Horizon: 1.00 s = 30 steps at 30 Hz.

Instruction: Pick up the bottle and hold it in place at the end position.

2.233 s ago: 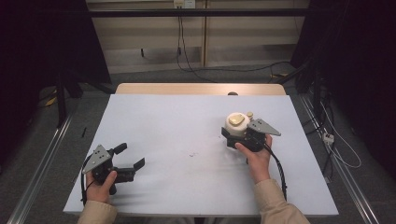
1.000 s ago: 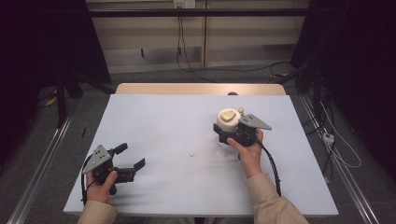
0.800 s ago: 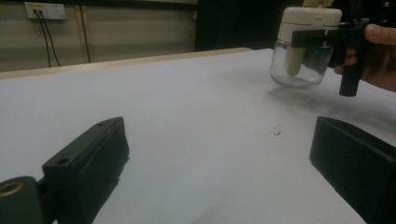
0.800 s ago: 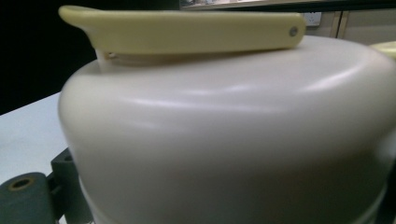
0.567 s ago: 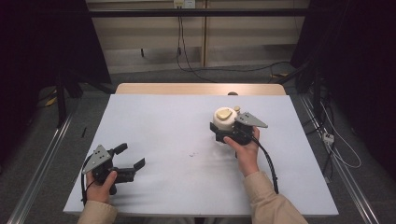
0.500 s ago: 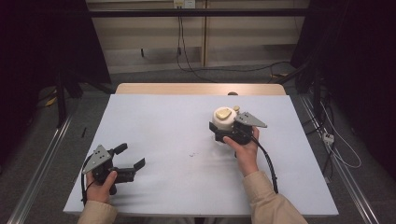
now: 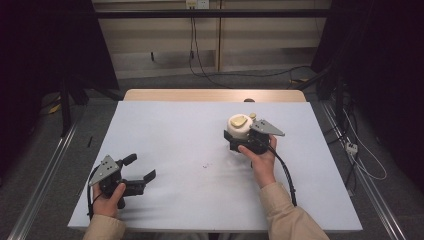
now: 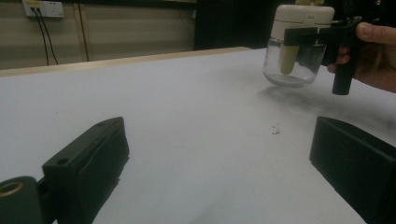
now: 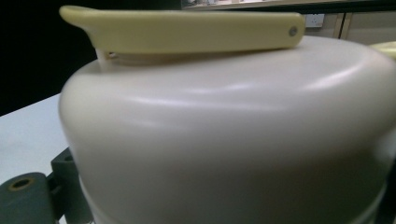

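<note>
A glass jar (image 7: 238,125) with a cream lid and a pale yellow flip tab (image 9: 187,30) is right of the table's middle. My right gripper (image 7: 240,141) is shut on it, jaws clamped around the jar just under the lid. In the left gripper view the jar (image 8: 299,46) looks empty and seems to hang just above the white table (image 7: 190,130), with its shadow under it. My left gripper (image 7: 141,167) rests open near the front left, its fingers (image 8: 93,158) wide apart with nothing between them. Up close the cream lid (image 9: 233,121) hides the right gripper's jaws almost entirely.
A small dark speck (image 7: 205,165) marks the table between the two grippers. A wooden strip (image 7: 210,95) runs along the far edge, with a small dark object (image 7: 248,100) on it. Cables (image 7: 365,160) lie on the floor to the right.
The right gripper has carried the jar leftward and a little farther from the person. The left gripper has stayed put and open.
</note>
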{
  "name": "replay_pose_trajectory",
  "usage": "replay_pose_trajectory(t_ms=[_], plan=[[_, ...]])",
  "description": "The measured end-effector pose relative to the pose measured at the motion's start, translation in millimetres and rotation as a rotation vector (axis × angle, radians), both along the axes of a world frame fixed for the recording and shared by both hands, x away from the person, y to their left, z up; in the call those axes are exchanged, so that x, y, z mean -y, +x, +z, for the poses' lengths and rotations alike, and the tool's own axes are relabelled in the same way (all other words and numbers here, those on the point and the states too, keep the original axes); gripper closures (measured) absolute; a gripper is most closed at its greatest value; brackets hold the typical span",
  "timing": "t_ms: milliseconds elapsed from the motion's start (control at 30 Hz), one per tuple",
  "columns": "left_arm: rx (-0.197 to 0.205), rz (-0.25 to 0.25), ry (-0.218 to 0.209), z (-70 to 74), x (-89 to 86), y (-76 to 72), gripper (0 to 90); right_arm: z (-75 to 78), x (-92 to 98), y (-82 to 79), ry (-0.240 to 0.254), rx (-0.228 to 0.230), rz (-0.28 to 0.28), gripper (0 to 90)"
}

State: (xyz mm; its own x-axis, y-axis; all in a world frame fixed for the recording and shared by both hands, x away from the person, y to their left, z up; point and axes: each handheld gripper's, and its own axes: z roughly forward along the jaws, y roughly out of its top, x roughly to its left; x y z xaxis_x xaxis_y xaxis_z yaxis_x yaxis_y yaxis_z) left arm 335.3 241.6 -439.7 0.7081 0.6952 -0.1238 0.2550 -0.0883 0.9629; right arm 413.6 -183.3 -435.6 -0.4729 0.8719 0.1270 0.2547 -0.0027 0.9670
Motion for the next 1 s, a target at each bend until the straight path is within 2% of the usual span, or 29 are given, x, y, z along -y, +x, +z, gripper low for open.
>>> replay_pose_trajectory(t_ms=[1000], plan=[[-0.003,0.001,-0.005,0.4,-0.9,-0.4,3.8,4.8,-16.7,11.7,-0.001,0.0,0.035,7.0]])
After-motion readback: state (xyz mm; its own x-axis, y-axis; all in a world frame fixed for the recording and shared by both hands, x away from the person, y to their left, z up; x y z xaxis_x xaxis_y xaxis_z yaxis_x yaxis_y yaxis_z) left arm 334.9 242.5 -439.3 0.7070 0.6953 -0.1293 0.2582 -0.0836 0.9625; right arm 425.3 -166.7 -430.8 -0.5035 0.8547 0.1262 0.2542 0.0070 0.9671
